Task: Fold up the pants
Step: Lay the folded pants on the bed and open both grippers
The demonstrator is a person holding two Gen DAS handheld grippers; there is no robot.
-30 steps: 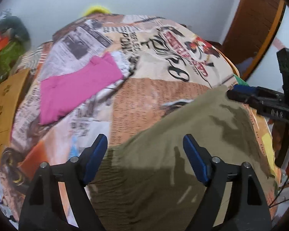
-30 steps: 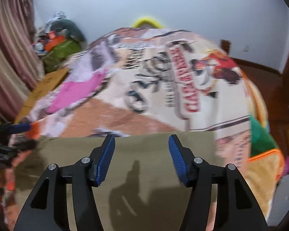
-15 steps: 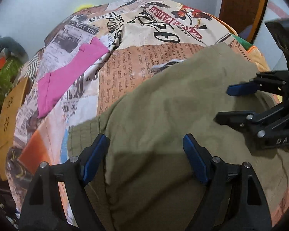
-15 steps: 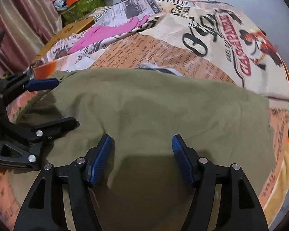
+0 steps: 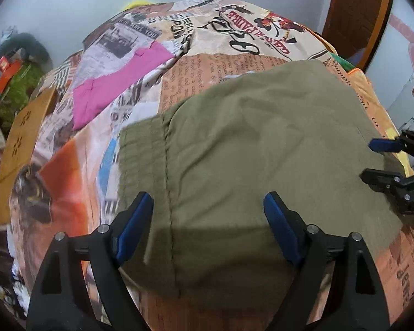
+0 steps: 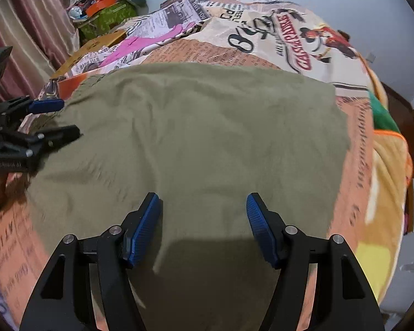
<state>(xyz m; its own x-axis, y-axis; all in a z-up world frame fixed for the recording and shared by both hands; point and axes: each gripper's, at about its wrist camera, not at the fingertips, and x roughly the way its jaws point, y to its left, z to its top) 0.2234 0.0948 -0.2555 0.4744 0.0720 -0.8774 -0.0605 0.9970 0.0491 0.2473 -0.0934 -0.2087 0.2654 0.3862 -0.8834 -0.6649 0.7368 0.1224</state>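
Observation:
The olive-green pants (image 5: 248, 149) lie spread flat on the bed, waistband with stitched seams at the left; they also fill the right wrist view (image 6: 196, 138). My left gripper (image 5: 208, 218) is open and empty over the waistband end, above the near edge. My right gripper (image 6: 202, 220) is open and empty over the near edge further right. Each gripper shows in the other's view: the right one at the right edge (image 5: 383, 160), the left one at the left edge (image 6: 52, 118), both with jaws apart.
The bed cover (image 5: 234, 35) has a newspaper print. A pink garment (image 5: 118, 82) lies on it at the far left. A cardboard sheet (image 5: 22, 127) and a cluttered green box (image 6: 105, 13) stand left of the bed. A wooden door (image 5: 356, 13) is at the right.
Both grippers have drawn back toward the near edge of the pants and tilted down from a second ago. The pants lie flat; both grippers stay open.

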